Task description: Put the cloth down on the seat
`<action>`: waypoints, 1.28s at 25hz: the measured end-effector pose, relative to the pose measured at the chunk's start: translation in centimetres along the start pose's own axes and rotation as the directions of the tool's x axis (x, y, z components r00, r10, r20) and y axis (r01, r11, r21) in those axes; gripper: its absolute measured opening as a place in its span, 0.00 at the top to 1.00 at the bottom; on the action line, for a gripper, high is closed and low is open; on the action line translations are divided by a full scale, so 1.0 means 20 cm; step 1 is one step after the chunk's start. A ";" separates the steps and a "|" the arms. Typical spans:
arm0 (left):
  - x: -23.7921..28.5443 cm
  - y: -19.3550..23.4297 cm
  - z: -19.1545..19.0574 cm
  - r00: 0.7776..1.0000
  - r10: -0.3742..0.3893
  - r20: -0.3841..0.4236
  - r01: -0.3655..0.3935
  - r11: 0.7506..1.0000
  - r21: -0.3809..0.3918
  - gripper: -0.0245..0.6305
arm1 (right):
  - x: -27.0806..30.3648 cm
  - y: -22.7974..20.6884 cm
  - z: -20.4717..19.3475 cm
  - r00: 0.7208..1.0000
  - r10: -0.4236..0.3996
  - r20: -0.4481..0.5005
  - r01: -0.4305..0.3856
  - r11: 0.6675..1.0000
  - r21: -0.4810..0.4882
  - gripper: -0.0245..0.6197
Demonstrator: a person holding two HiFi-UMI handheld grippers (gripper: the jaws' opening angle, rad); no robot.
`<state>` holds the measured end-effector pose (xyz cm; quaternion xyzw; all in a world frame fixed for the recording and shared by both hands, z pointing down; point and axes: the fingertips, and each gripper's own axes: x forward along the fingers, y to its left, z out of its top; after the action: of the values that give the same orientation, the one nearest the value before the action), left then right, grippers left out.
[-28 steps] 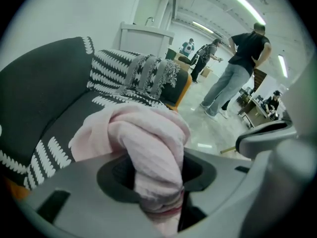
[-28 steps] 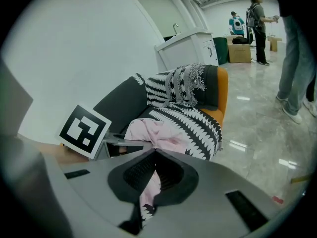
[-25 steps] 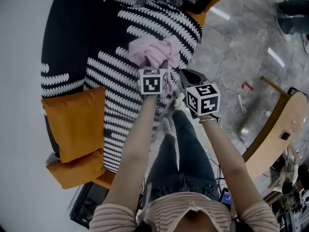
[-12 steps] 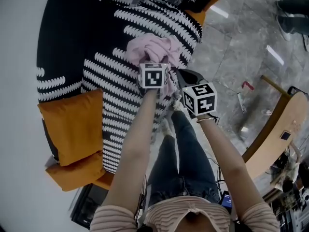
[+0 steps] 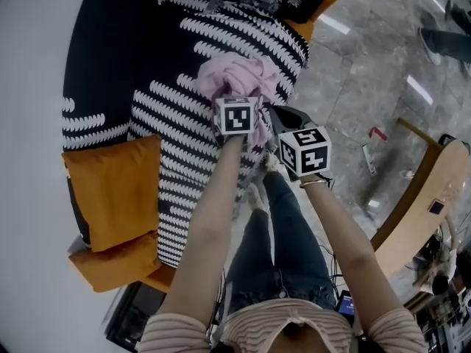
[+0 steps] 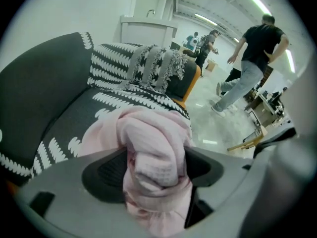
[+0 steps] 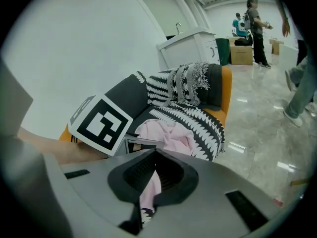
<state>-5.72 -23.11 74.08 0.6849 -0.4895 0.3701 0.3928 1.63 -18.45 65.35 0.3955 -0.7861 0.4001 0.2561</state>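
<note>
1. Since a second ago the left gripper [image 6: 156, 170] has edged slightly further over the seat [image 5: 165, 105], and its jaws are opening.
2. The pink cloth [image 5: 239, 79] lies bunched on the seat, near its front edge, on the black cover with white patterning.
3. A thick fold of the cloth stands between the left gripper's parting jaws and fills the gap. The rest spills past the jaw tips onto the seat.
4. The right gripper [image 7: 154, 175] sits at the seat's front edge, just beside the left one. Its jaws are nearly together, nipping a thin strip of the cloth's edge.
5. An orange cushion [image 5: 114, 186] rests on the seat well apart from the cloth, at the left side in the head view.
6. Beyond the seat's front edge is a grey stone floor [image 5: 353, 72], where a person [image 6: 252, 58] in a dark top is walking, far from the seat.
</note>
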 end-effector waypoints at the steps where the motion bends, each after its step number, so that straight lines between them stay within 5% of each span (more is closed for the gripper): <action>1: -0.02 0.01 -0.01 1.000 -0.002 0.007 0.002 1.000 -0.006 0.46 | -0.01 0.01 0.00 1.000 -0.004 0.006 0.004 1.000 0.001 0.95; 12: -0.47 0.02 0.00 0.984 -0.007 0.180 0.024 0.996 -0.090 0.47 | -0.23 0.17 0.08 0.994 -0.027 0.110 0.025 1.000 0.016 0.95; 16: -0.65 0.03 -0.03 0.973 -0.004 0.232 0.018 0.998 -0.060 0.61 | -0.33 0.27 0.10 0.987 -0.027 0.157 0.026 1.000 0.010 0.95; 22: -0.99 0.04 -0.07 0.930 -0.030 0.366 0.070 0.993 -0.096 0.82 | -0.52 0.42 0.09 0.975 -0.028 0.221 0.027 1.000 0.009 0.95; 32: -1.53 -0.03 -0.14 0.833 -0.109 0.542 0.175 0.982 -0.072 0.94 | -0.79 0.74 0.03 0.949 0.009 0.314 0.001 1.000 -0.030 0.95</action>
<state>-13.03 -8.81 47.82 0.7709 -0.5484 0.1042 0.3069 -1.82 -6.89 47.31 0.4485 -0.8235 0.3208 0.1330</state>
